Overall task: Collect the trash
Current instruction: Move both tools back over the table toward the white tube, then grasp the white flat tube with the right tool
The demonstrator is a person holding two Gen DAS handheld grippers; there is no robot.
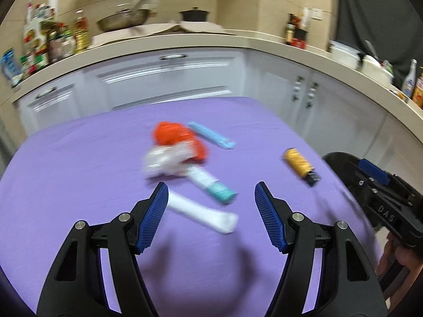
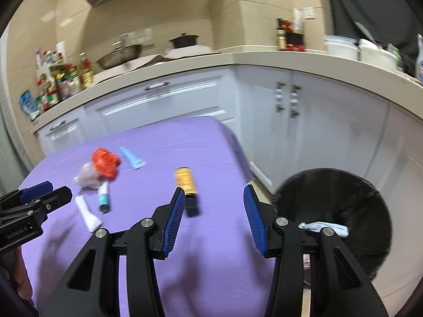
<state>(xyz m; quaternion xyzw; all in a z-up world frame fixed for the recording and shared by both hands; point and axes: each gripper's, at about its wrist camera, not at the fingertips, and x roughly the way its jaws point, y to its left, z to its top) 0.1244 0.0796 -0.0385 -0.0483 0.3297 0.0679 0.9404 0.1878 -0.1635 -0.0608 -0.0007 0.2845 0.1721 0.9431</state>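
Observation:
Trash lies on the purple table [image 1: 79, 174]: an orange-red crumpled bag [image 1: 177, 138], a clear plastic wad [image 1: 162, 162], a blue wrapper [image 1: 211, 134], a teal-ended tube [image 1: 208, 182], a white tube [image 1: 203, 211] and a yellow bottle [image 1: 297, 163] with a black cap. My left gripper [image 1: 211, 189] hangs open over the two tubes and grips nothing. My right gripper [image 2: 214, 190] is open too, with the yellow bottle [image 2: 186, 181] just beyond its left fingertip. A black bin [image 2: 333, 211] right of the table holds a white wrapper [image 2: 322, 228].
White kitchen cabinets [image 1: 169, 79] and a beige counter [image 1: 185, 42] run behind the table, carrying bottles, a pan and a pot. The table's right edge drops off beside the bin. A hand [image 1: 396, 259] holds the right gripper's body [image 1: 383, 192].

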